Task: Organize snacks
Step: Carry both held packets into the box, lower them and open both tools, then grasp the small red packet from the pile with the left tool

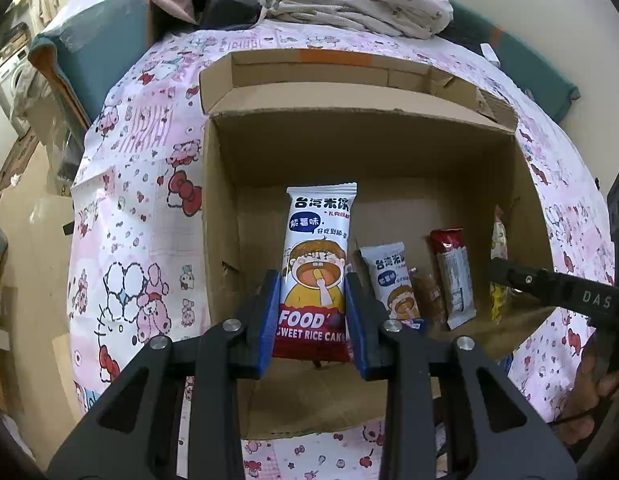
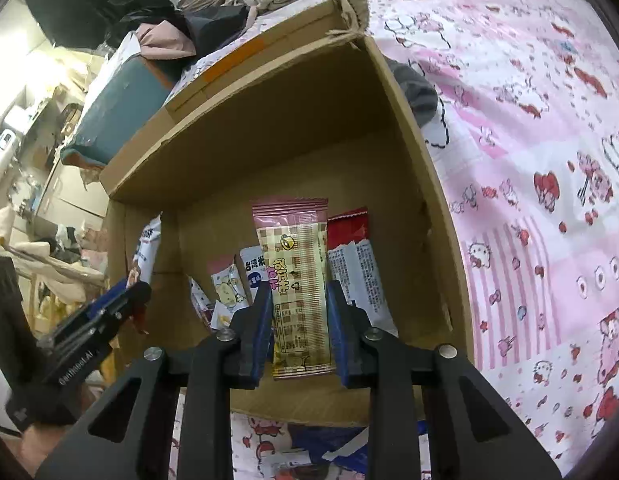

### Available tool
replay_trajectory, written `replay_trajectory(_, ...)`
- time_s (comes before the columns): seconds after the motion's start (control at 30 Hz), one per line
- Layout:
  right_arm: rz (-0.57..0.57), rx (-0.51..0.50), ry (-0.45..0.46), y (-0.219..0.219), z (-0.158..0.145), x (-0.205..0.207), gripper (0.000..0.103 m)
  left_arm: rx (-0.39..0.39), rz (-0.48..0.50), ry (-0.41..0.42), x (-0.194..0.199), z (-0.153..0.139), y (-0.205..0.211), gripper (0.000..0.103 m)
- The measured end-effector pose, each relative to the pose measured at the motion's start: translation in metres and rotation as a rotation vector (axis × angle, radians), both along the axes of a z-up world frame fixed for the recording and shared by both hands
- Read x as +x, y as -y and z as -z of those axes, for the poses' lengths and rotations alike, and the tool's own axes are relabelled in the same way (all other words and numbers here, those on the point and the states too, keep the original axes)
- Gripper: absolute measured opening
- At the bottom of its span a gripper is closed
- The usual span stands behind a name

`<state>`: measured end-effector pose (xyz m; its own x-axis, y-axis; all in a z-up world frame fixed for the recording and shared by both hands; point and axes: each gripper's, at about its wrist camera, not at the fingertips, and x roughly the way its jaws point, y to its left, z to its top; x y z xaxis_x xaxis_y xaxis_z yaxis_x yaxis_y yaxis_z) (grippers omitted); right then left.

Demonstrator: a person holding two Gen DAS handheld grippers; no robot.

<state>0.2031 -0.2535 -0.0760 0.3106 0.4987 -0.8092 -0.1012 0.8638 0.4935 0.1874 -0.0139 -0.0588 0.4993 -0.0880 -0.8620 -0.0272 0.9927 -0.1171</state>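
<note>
The left gripper [image 1: 313, 312] squeezes a white rice cake packet [image 1: 317, 264] between its blue pads and holds it up over the open cardboard box [image 1: 217, 200]. The right gripper [image 2: 297, 328] squeezes a pink checked snack packet [image 2: 297, 280] over the same box. More snacks lean inside the box: a small rice cake packet [image 1: 393, 280] and a red and silver packet [image 1: 453, 276]. The box sits on a pink cartoon cloth [image 1: 141, 184].

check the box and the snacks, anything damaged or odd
The cardboard box is worn: its left wall has a small torn hole low down, and its far right flap corner is ragged and crumpled. The snack packets inside lean loosely rather than in a neat row. Nothing is spilled.
</note>
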Motion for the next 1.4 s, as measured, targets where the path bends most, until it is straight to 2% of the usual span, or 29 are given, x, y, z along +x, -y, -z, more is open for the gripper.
replay_trajectory(0.13,0.002,0.018,-0.013,0.0,0.002,0.002,0.03,-0.042,-0.015,-0.024,0.001,0.003,-0.003,0.028)
replay_trajectory(0.33,0.004,0.035,-0.01,0.001,0.001,0.002,0.031,-0.052,-0.001,-0.035,0.002,0.004,0.001,0.028)
replay_trajectory(0.37,0.002,0.044,-0.016,0.001,0.001,0.002,0.034,-0.056,0.003,-0.043,0.001,0.005,0.002,0.029)
replay_trajectory(0.4,0.006,0.051,-0.026,0.002,0.002,0.003,0.039,-0.061,0.006,-0.05,0.001,0.006,0.003,0.033)
replay_trajectory(0.43,0.012,0.068,-0.031,0.003,0.003,0.003,0.053,-0.071,0.012,-0.059,0.001,0.007,0.003,0.036)
replay_trajectory(0.47,0.012,0.086,-0.032,0.003,0.003,0.003,0.057,-0.077,0.01,-0.064,0.001,0.007,0.003,0.045)
replay_trajectory(0.5,0.01,0.086,-0.029,0.002,0.002,0.002,0.058,-0.073,0.001,-0.063,0.001,0.007,0.003,0.056)
replay_trajectory(0.53,0.006,0.076,-0.023,0.001,0.001,0.002,0.058,-0.064,-0.009,-0.06,0.0,0.006,0.003,0.061)
replay_trajectory(0.6,-0.001,0.066,-0.015,-0.001,-0.001,0.001,0.059,-0.083,-0.006,-0.059,0.0,0.005,0.003,0.067)
replay_trajectory(0.93,-0.004,0.099,0.012,-0.002,-0.016,0.0,0.059,-0.105,-0.022,-0.059,0.0,0.002,0.002,0.068)
replay_trajectory(1.1,0.011,0.125,0.048,0.004,-0.032,-0.007,0.059,-0.079,-0.011,-0.029,-0.009,-0.008,0.003,0.068)
replay_trajectory(1.27,0.053,0.14,0.055,0.018,-0.04,-0.023,0.059,-0.112,-0.029,-0.012,-0.029,-0.023,-0.005,0.068)
replay_trajectory(1.4,0.085,0.131,0.038,0.038,-0.043,-0.048,0.059,-0.133,-0.059,-0.038,-0.05,-0.026,-0.015,0.068)
